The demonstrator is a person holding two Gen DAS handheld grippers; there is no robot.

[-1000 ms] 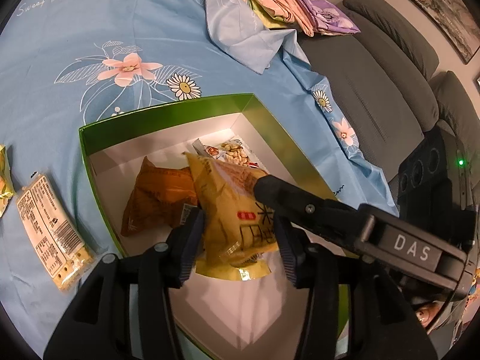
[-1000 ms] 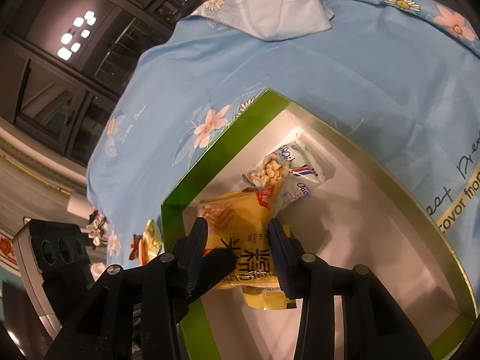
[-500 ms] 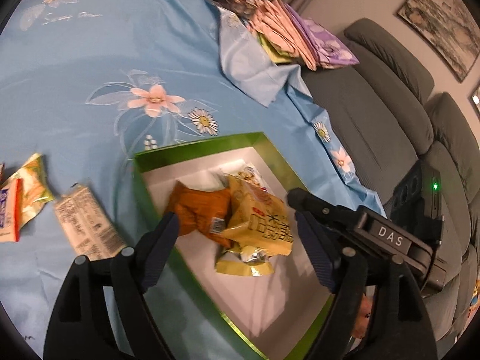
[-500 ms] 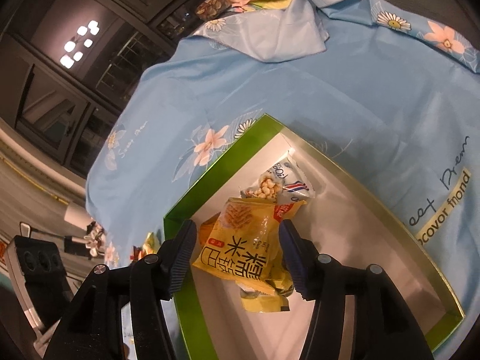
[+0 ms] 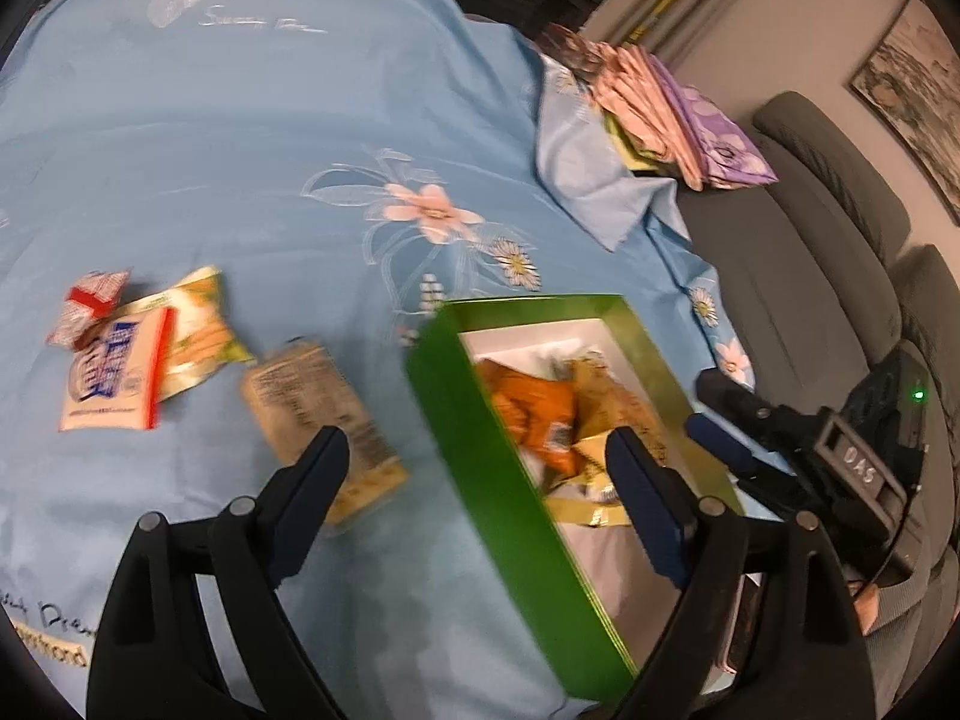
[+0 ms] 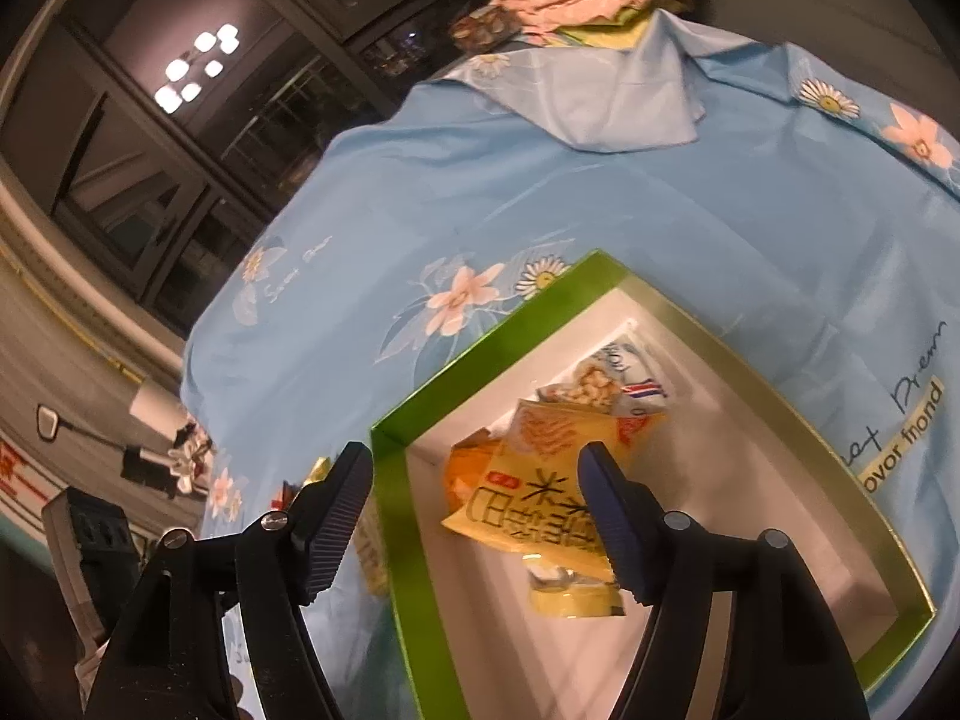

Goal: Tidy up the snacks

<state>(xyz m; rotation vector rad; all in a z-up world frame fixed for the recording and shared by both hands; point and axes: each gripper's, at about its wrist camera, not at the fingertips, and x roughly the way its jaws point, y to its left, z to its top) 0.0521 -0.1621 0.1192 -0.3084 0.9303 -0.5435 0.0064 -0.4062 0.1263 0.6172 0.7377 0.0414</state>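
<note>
A green box (image 5: 480,432) with a white inside sits on the blue flowered cloth (image 5: 270,138). In it lie an orange packet (image 5: 528,414), a yellow packet (image 6: 540,504) and a peanut packet (image 6: 606,384). My left gripper (image 5: 480,480) is open and empty, above the box's left wall. A tan packet (image 5: 318,408) lies on the cloth just left of the box, with a white and red packet (image 5: 114,378) and a yellow-green packet (image 5: 198,330) further left. My right gripper (image 6: 474,516) is open and empty above the box (image 6: 456,360); it also shows in the left wrist view (image 5: 756,420).
A stack of folded pink and purple cloths (image 5: 660,114) lies at the far edge of the cloth. A grey sofa (image 5: 840,240) stands to the right. A small red and white packet (image 5: 90,300) lies at the far left.
Both grippers let go of the yellow packet, which now lies in the box, and opened wide. The left gripper drew back and swung left, bringing the loose packets on the cloth into view.
</note>
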